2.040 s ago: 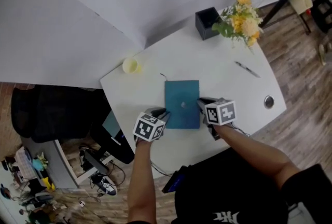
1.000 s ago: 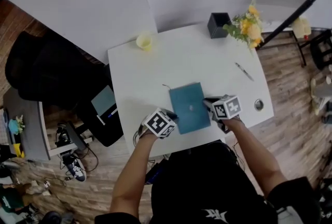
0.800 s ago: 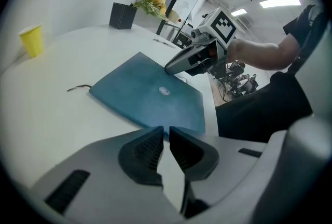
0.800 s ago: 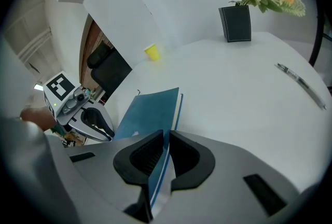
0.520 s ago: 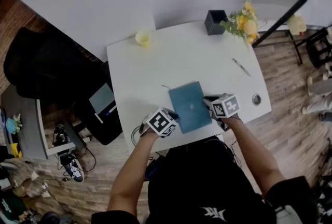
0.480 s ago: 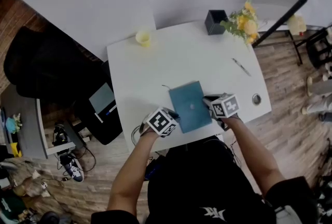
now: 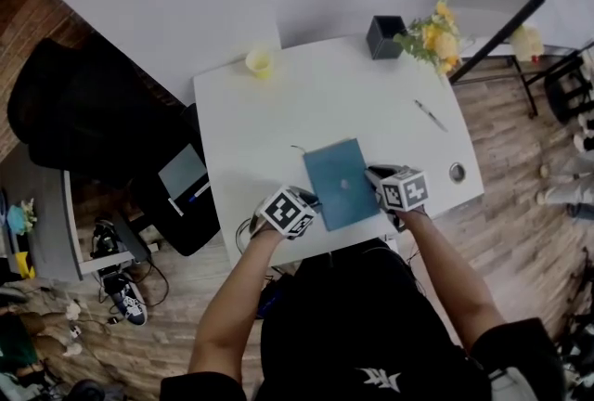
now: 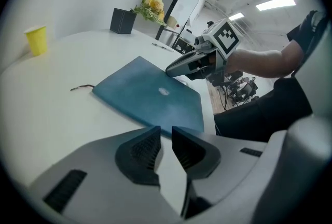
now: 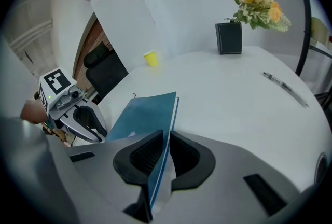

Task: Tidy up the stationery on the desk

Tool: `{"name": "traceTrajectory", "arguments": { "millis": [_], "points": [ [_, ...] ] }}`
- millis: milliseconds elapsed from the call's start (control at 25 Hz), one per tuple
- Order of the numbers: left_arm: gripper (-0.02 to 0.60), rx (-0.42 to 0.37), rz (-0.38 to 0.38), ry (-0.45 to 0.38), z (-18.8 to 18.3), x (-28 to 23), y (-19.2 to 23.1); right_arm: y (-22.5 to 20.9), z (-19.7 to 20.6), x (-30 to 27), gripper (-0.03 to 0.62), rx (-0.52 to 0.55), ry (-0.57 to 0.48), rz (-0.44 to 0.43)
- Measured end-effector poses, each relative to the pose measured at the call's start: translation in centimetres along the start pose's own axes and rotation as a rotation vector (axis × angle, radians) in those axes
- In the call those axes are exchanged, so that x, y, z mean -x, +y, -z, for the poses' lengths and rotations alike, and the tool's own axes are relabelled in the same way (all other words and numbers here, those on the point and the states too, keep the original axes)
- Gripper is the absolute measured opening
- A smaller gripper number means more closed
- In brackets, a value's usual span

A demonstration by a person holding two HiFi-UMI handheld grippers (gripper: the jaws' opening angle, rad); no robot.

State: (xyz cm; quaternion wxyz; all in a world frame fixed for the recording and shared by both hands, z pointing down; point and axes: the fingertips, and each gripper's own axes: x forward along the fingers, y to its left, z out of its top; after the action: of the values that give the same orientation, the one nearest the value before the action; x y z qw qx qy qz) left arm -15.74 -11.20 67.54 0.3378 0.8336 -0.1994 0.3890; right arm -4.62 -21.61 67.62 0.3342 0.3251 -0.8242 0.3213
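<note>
We note that the jaws of the left gripper [image 8: 166,131] have just been opening and stand empty just short of the flat teal notebook [image 7: 339,184] on the white bench [image 7: 306,102], leaving the right gripper [image 9: 165,139] alone clamping its edge.

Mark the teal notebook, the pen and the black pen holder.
teal notebook [image 7: 341,184], head view, cover centre.
pen [image 7: 430,116], head view, mid-barrel.
black pen holder [image 7: 383,45], head view, near wall.

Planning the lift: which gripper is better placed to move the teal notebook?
Right: the right gripper clamps the teal notebook by its edge; the left gripper, jaws just opened further, has nothing between them.
</note>
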Motion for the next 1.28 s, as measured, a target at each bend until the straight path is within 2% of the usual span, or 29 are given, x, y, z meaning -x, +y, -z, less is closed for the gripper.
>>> {"name": "traceTrajectory", "arguments": {
  "millis": [120, 240, 440, 600, 720, 880, 1160, 1280],
  "points": [
    [0.066, 0.001, -0.008, -0.03, -0.1, 0.8, 0.0, 0.5, -0.5, 1.4, 0.061, 0.082, -0.064, 0.032],
    [0.053, -0.001, -0.014, -0.089, -1.1, 1.8, -0.1, 2.0, -1.8, 3.3, 0.061, 0.168, -0.152, 0.024],
    [0.013, -0.036, -0.023, -0.194, -4.4, 3.0, -1.3, 3.4, -3.6, 6.9, 0.058, 0.219, -0.284, -0.016],
    [0.003, -0.064, -0.035, -0.274, -7.6, 2.9, -1.7, 3.0, -4.7, 9.5, 0.052, 0.252, -0.342, -0.043],
    [0.003, -0.084, -0.035, -0.305, -10.0, 2.7, -2.1, 1.0, -5.2, 11.2, 0.052, 0.257, -0.365, -0.02],
    [0.003, -0.097, -0.061, -0.353, -14.0, 1.7, -1.8, -2.8, -6.3, 12.6, 0.055, 0.21, -0.407, -0.026],
    [0.003, -0.053, -0.056, -0.371, -19.9, -1.8, -2.5, -10.2, -8.5, 13.9, 0.06, 0.245, -0.403, -0.014],
    [0.003, -0.033, -0.06, -0.37, -22.0, -3.2, -2.7, -13.3, -8.9, 13.7, 0.104, 0.239, -0.373, -0.014]
  ]
}}
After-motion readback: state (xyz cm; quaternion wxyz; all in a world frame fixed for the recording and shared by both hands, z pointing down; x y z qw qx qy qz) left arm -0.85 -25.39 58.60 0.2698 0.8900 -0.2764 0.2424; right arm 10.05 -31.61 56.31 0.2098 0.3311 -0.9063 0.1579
